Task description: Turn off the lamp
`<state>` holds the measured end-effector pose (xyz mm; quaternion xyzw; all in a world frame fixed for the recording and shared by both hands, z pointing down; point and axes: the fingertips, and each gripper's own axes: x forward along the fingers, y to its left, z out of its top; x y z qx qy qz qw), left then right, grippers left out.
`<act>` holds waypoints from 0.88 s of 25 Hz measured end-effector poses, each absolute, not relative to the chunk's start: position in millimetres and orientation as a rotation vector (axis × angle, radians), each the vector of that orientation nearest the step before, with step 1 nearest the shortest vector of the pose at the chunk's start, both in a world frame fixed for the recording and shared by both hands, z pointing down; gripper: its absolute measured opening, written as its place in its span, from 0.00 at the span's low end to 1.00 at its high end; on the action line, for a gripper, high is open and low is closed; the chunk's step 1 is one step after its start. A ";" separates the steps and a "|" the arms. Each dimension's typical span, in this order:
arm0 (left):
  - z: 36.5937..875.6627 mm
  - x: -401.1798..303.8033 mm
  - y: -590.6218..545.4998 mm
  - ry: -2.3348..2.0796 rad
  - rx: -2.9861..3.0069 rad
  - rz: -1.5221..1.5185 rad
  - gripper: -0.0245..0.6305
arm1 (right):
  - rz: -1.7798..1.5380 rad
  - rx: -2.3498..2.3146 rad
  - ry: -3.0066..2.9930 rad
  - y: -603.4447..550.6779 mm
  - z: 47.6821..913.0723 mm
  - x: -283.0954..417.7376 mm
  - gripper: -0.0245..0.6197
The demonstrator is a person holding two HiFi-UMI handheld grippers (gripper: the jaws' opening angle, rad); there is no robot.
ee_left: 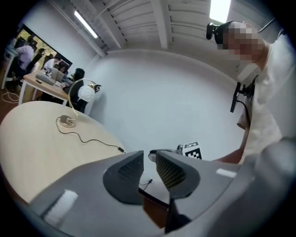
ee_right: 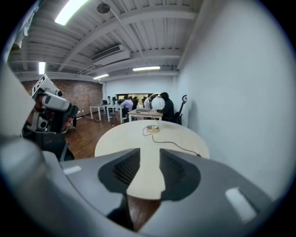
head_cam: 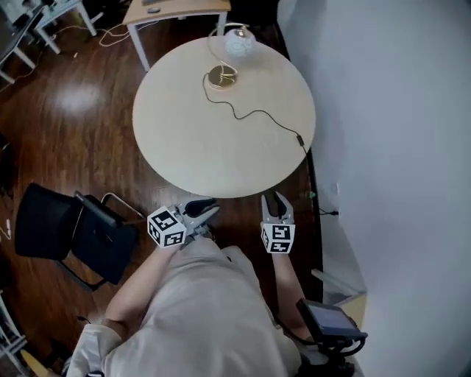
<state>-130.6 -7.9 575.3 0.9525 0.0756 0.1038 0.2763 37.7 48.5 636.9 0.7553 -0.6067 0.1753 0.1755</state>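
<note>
The lamp has a white globe shade and a round brass base; it stands at the far side of the round pale table. Its black cord runs across the top to a small inline piece at the right rim. Both grippers hang off the table's near edge, close to the person's body. My left gripper is narrowly open with nothing in it. The right gripper points at the table, narrowly open and holding nothing. The lamp looks small and far off.
A black chair stands on the wooden floor at the left. Beyond the lamp is a wooden desk. A white wall runs close along the table's right side. A dark device sits at the bottom right.
</note>
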 end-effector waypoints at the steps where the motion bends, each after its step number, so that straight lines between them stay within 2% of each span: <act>1: 571.6 -124.6 5.3 0.268 2.562 0.300 0.12 | 0.505 2.199 -1.680 64.9 630.2 39.0 0.23; 6: 550.9 -108.7 66.0 0.471 2.552 0.365 0.09 | 0.553 2.389 -1.529 136.6 596.8 42.6 0.23; 16: 546.8 -129.2 174.9 0.436 2.538 0.438 0.06 | 0.579 2.512 -1.585 239.5 556.5 6.2 0.22; 22: 552.8 -150.2 191.2 0.410 2.563 0.501 0.06 | 0.638 2.549 -1.571 280.3 564.6 -22.6 0.21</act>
